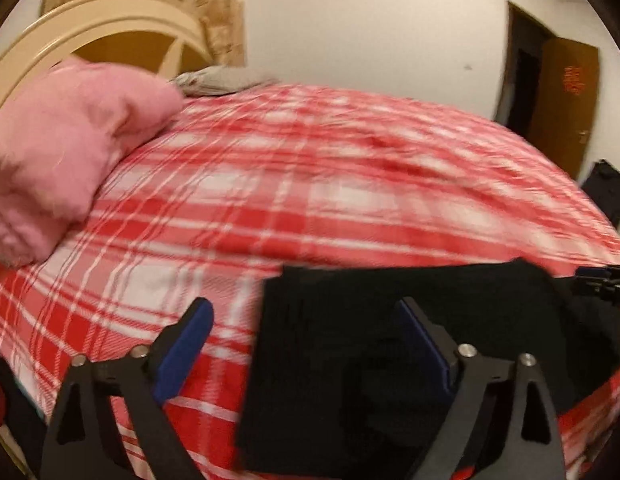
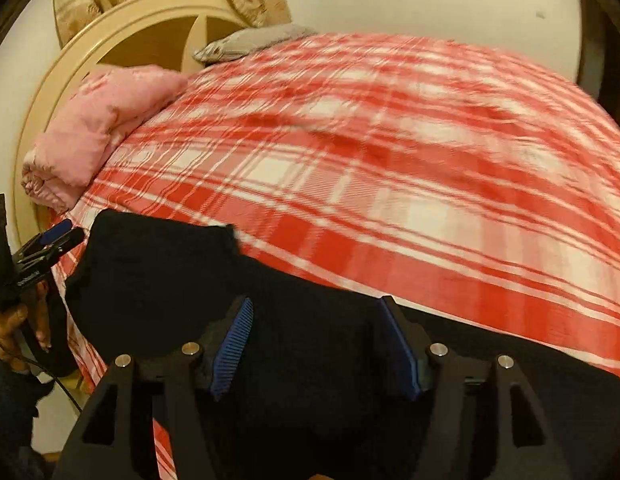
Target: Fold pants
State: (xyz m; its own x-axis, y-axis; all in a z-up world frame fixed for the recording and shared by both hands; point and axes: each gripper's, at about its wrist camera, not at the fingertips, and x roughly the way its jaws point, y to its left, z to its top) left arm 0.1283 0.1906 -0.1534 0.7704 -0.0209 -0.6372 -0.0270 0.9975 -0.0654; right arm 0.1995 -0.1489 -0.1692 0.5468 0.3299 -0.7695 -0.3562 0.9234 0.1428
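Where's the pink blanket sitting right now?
The pink blanket lies bundled at the head of the bed, far left in both wrist views, against the cream headboard, well clear of the black pants.

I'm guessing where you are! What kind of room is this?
Most likely a bedroom. There is a bed with a red and white checked cover, a curved cream headboard behind it, and a folded pink blanket near the head.

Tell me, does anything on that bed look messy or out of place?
Nothing stands out. The black pants lie folded flat on the plaid bedspread. A pink blanket sits bundled by the headboard, loosely but not oddly.
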